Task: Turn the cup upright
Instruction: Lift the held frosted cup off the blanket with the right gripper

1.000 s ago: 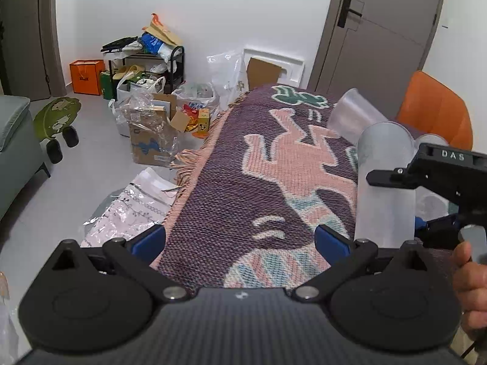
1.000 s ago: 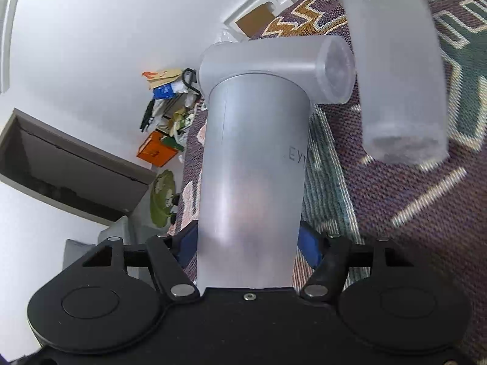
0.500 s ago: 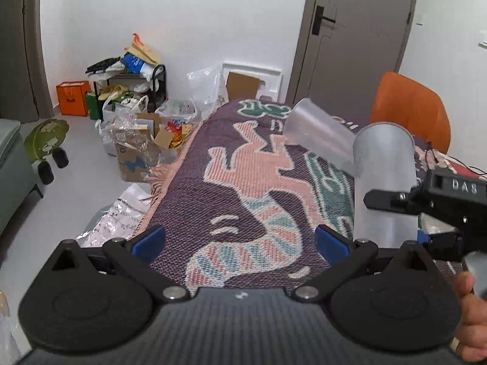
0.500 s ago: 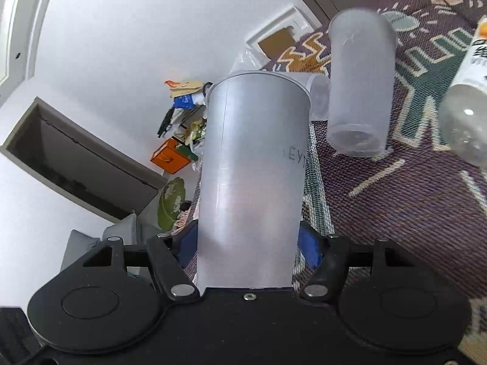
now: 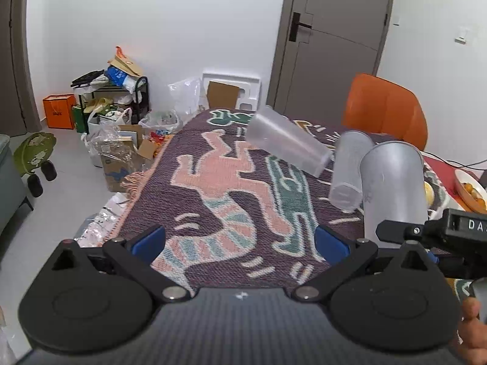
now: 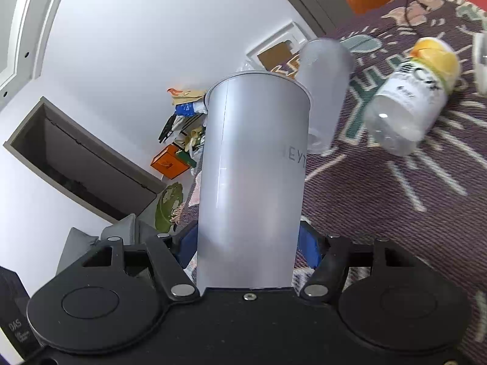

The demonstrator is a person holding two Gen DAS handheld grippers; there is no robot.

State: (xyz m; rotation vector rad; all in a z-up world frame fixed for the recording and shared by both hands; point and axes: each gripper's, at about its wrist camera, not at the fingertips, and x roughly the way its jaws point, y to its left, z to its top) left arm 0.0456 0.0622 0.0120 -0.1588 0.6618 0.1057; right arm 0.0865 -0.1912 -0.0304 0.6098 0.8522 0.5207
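My right gripper (image 6: 248, 243) is shut on a frosted grey cup (image 6: 252, 182), mouth pointing away from the camera. In the left wrist view the same cup (image 5: 392, 191) stands nearly upright at the right, rim up, with the right gripper (image 5: 426, 234) clamped on its lower part. My left gripper (image 5: 240, 240) is open and empty over the patterned cloth (image 5: 231, 194). A second frosted cup (image 5: 286, 143) lies on its side further back. A third cup (image 5: 348, 170) leans just behind the held one; it also shows in the right wrist view (image 6: 322, 91).
A clear plastic bottle with a yellow cap (image 6: 411, 97) lies on the cloth at the right. An orange chair (image 5: 386, 109) stands behind the table. A bowl of fruit (image 5: 471, 191) sits at the right edge. Bags and boxes (image 5: 121, 127) clutter the floor at the left.
The right gripper has turned the held cup towards upright and moved it back from the other cups. The bottle has come into the right wrist view. The left gripper stays open.
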